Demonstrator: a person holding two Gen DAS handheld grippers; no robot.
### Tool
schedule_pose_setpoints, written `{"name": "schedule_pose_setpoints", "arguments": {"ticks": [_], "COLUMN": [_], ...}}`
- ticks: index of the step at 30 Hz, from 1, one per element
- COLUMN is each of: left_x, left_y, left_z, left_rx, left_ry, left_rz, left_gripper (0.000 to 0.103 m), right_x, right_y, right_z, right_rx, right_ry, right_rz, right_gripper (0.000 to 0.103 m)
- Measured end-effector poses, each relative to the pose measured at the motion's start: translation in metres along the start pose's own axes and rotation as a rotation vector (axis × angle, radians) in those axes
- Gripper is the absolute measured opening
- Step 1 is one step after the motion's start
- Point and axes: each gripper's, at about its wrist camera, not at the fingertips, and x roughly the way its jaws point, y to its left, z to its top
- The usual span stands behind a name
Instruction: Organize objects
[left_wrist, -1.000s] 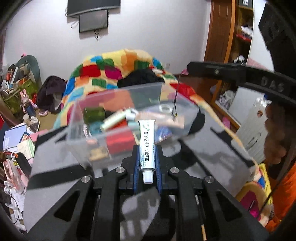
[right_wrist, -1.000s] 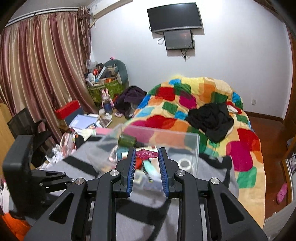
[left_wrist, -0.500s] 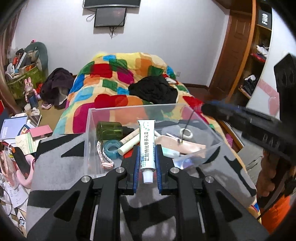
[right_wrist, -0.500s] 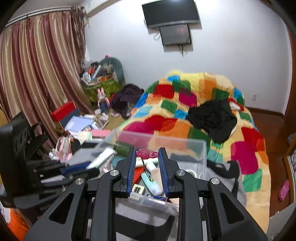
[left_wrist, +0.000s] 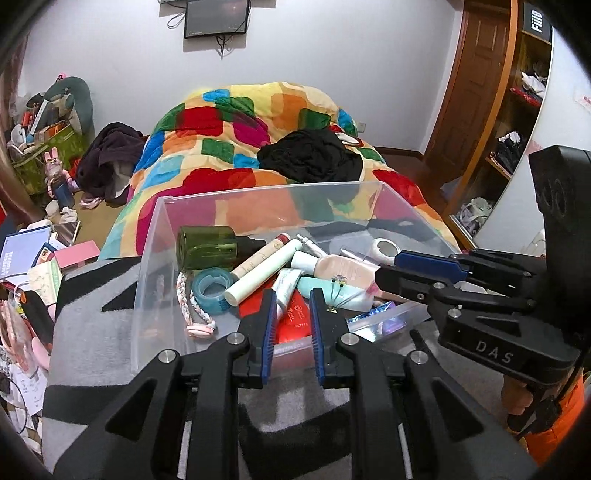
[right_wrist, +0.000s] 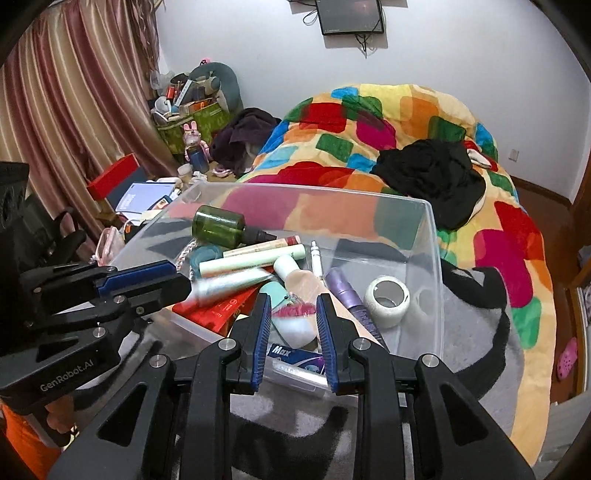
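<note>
A clear plastic box (left_wrist: 258, 190) (right_wrist: 314, 190) holds a green bottle (left_wrist: 207, 247) (right_wrist: 218, 227), a blue tape roll (left_wrist: 212, 290), a white tape roll (right_wrist: 386, 297), a red packet (left_wrist: 295, 317) and several tubes. My left gripper (left_wrist: 291, 295) (right_wrist: 186, 286) hangs over the box's near left part. A white tube (left_wrist: 290, 290) (right_wrist: 232, 284) pokes forward from its tips, gripped only by its near end and blurred in the right wrist view. My right gripper (right_wrist: 293, 301) (left_wrist: 380, 278) is over the near right part, shut on a pink ornament (right_wrist: 293, 311) with a thin beaded wire (left_wrist: 338, 290) dangling.
The box sits on a grey and black blanket (left_wrist: 92, 302) at the foot of a bed with a colourful quilt (left_wrist: 229, 122) and a black garment (right_wrist: 428, 166). Cluttered papers and boxes (right_wrist: 140, 192) lie to the left, a wooden wardrobe (left_wrist: 476, 110) to the right.
Both grippers have come down and in over the box, which looks nearer. The white tube has slid forward until only its near end is between the left fingertips. The pink ornament stays gripped.
</note>
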Motion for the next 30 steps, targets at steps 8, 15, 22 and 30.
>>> {"name": "schedule_pose_setpoints", "arguments": {"ticks": [8, 15, 22, 30], "left_x": [-0.014, -0.042, -0.068, -0.086], "left_y": [0.003, 0.000, -0.010, -0.013], "left_z": [0.000, -0.006, -0.016, -0.033], "left_rx": [-0.013, -0.002, 0.023, 0.020], "left_ry": [-0.029, -0.104, -0.172, -0.209], "left_rz": [-0.012, 0.004, 0.021, 0.040], "left_gripper": [0.017, 0.042, 0.069, 0.093], "right_x": [-0.017, -0.040, -0.066, -0.083], "right_y": [0.001, 0.005, 0.015, 0.024], "right_z": [0.000, -0.004, -0.015, -0.029], "right_rx": [0.003, 0.004, 0.003, -0.005], "right_ry": [-0.032, -0.083, -0.155, -0.191], "right_rz": [0.014, 0.019, 0.000, -0.031], "right_gripper": [0.027, 0.038, 0.057, 0.083]}}
